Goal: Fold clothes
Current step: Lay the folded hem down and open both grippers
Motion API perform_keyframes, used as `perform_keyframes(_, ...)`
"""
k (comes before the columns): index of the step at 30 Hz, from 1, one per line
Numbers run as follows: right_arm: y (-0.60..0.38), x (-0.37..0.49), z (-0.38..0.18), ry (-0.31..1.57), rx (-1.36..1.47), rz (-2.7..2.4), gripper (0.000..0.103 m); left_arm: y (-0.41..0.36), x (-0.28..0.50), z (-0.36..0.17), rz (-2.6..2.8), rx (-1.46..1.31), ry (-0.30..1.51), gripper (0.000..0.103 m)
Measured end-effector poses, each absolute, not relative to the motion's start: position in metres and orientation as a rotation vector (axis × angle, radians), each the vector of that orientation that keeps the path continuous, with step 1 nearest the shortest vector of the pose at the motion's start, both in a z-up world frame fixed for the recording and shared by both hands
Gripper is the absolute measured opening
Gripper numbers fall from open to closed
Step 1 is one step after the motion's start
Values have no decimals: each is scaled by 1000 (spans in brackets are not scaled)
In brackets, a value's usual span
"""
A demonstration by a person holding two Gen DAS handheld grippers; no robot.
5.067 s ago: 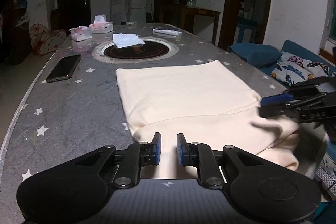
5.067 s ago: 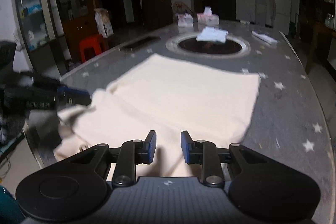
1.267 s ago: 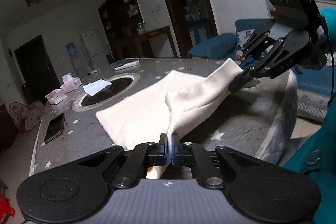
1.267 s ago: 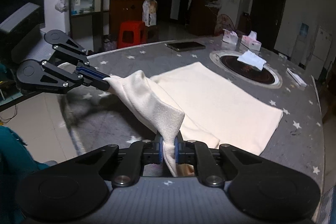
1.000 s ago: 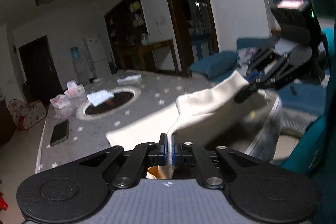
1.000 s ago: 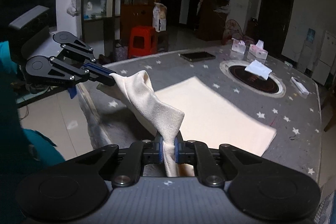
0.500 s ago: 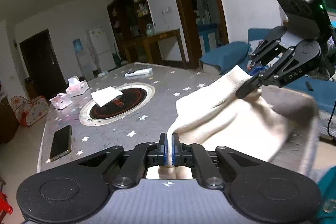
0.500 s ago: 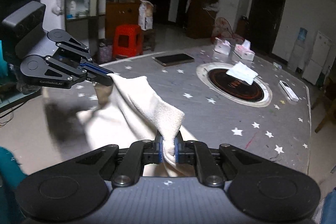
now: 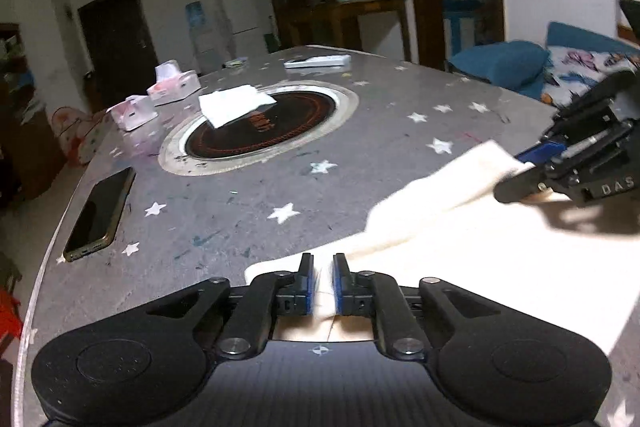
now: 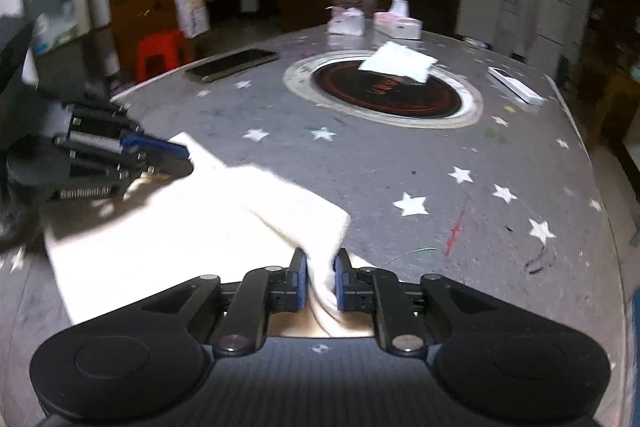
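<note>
A cream cloth (image 9: pixel 480 259) lies folded over itself on the grey starred table (image 9: pixel 240 203), near its front edge. My left gripper (image 9: pixel 322 283) sits low at the cloth's left corner. Its jaws are opening, and the corner lies loosely between the blue pads. My right gripper (image 10: pixel 320 283) is at the other corner of the cloth (image 10: pixel 180 235). Its jaws are opening too, with a bunched fold still between them. Each gripper shows in the other's view, the right gripper (image 9: pixel 518 173) and the left gripper (image 10: pixel 186 159), both at the cloth's raised edge.
Beyond the cloth, a round dark hotplate (image 9: pixel 280 131) is set into the table with a white napkin (image 9: pixel 236 103) on it. A phone (image 9: pixel 100 215) lies at the left edge. Tissue boxes (image 9: pixel 172 89) and a remote (image 9: pixel 318 61) sit farther back. A red stool (image 10: pixel 160 51) and a blue sofa (image 9: pixel 500 67) flank the table.
Both grippers came down and forward with the lifted cloth edge, which now rests over the rest of the cloth on the table. Both pairs of jaws have parted slightly.
</note>
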State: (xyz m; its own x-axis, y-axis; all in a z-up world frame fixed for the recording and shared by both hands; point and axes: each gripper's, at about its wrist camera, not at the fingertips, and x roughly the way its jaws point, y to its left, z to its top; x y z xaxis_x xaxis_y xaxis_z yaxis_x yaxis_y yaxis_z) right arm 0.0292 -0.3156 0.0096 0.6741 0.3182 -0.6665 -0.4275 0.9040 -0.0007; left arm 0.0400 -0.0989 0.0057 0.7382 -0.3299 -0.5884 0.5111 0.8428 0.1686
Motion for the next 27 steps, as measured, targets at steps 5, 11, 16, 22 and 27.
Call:
perform_keyframes(5,-324,32,21,710,-131,373,18,-96,41,23,-456,289,570,18)
perform_keyframes(11,-313,34,40,719,-97,436,18,-110,35,37,-591,226,604,15)
perform_keyframes(16,-295,48,24,784,-101,442,18,-132,47,26,-635,229,663,14)
perform_keyframes(22,-298,54,20,773,-101,410,18,-136,63,20,-601,205,711,16)
perform_keyframes(27,-305,27,31,742,-105,435,18,-138,57,18,-590,221,694,16)
